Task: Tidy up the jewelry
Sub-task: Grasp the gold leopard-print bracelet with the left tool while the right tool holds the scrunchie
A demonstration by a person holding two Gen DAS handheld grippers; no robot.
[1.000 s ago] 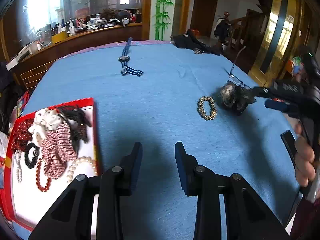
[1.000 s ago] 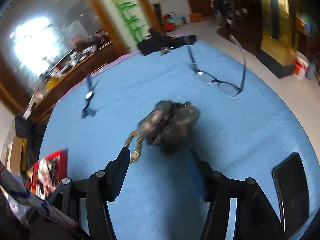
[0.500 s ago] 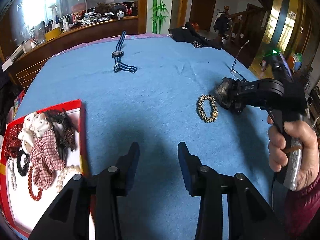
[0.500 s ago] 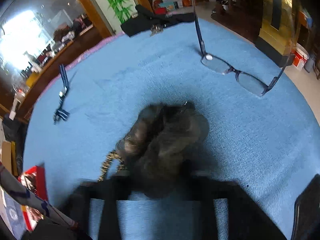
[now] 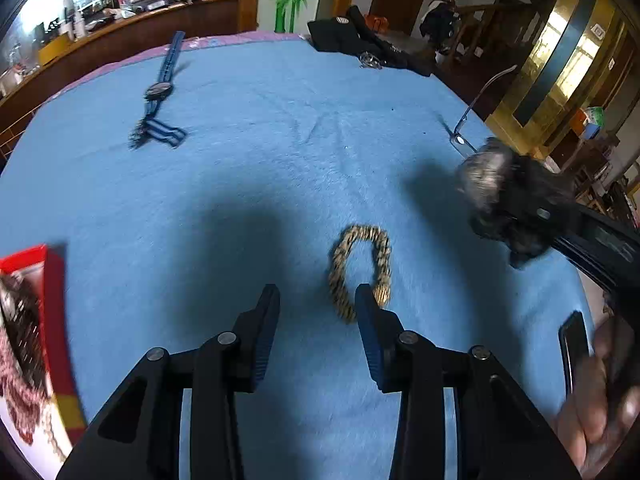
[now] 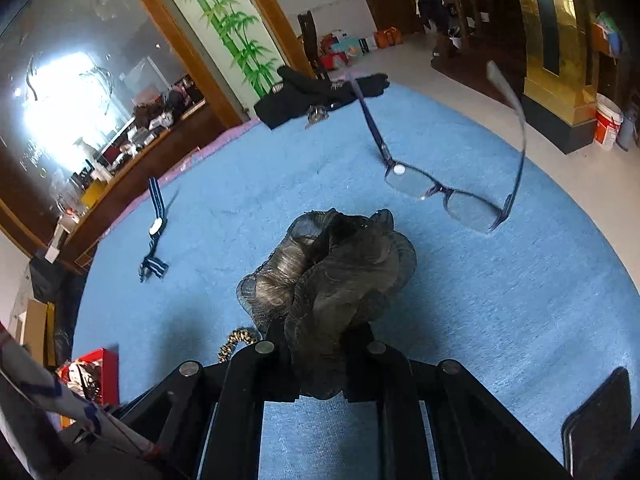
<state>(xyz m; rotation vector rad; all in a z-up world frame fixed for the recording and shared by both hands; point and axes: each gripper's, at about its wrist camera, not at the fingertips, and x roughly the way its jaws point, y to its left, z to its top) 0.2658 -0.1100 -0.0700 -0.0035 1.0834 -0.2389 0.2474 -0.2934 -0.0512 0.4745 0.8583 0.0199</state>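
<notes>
A table covered in blue cloth [image 5: 248,184] carries a gold bracelet [image 5: 360,272] near its middle. Beyond the bracelet lie a striped watch [image 5: 158,92], glasses [image 6: 444,192], and dark fabric [image 5: 352,38], possibly gloves; left, a red tray [image 5: 56,300].

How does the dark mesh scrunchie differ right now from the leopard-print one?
The dark mesh scrunchie is big and puffy; the leopard-print scrunchie is a thin ring. The mesh one is clamped in the right gripper; the leopard one lies free on the blue cloth, just ahead of the open left gripper. Both are outside the red tray.
</notes>
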